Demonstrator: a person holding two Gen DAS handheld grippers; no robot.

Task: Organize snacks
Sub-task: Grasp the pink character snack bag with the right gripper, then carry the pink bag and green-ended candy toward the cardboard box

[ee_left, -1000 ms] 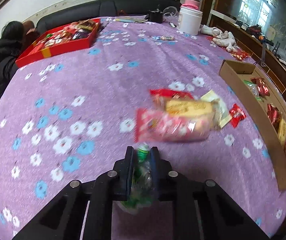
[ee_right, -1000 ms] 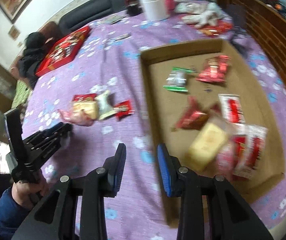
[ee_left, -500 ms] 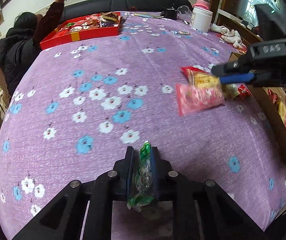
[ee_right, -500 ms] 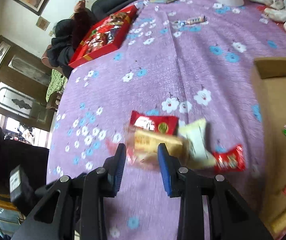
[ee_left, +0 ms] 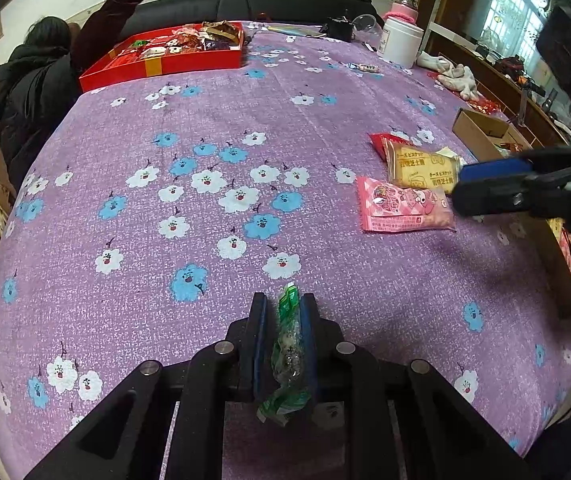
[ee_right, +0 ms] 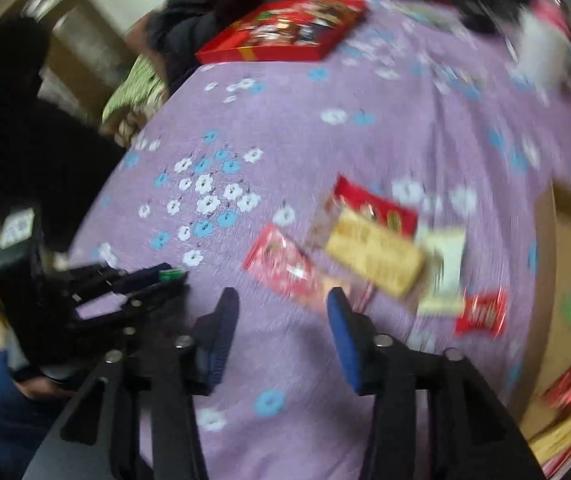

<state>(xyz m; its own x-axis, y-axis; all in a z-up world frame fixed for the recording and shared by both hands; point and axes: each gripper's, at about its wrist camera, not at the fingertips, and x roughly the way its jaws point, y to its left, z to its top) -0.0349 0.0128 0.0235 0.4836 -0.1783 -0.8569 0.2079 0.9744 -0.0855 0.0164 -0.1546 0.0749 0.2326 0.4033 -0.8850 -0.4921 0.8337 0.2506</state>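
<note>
My left gripper (ee_left: 283, 304) is shut on a green-and-clear snack packet (ee_left: 287, 352), held low over the purple flowered tablecloth (ee_left: 205, 240). To its right lie a pink packet (ee_left: 403, 208), a yellow biscuit packet (ee_left: 421, 168) and a red packet (ee_left: 379, 140). My right gripper (ee_right: 282, 300) hovers just short of the pink packet (ee_right: 285, 268). Its jaws are opening and nothing is pressed between them. The right wrist view is blurred. There the left gripper (ee_right: 165, 278) stands at the left, and the cardboard box (ee_right: 565, 240) holds several snacks at the right.
A red tray (ee_left: 161, 66) full of sweets stands at the far side, with a person in a dark jacket (ee_left: 25, 96) beside it. A white jar (ee_left: 401, 42) and white gloves (ee_left: 453, 76) sit at the back right. A pale packet (ee_right: 445, 276) and small red packet (ee_right: 481, 312) lie beside the box.
My right gripper has swung left from above the cardboard box to the loose packets, rolled, and its jaws have widened. The left gripper drifted left with its green packet. The person raised an arm.
</note>
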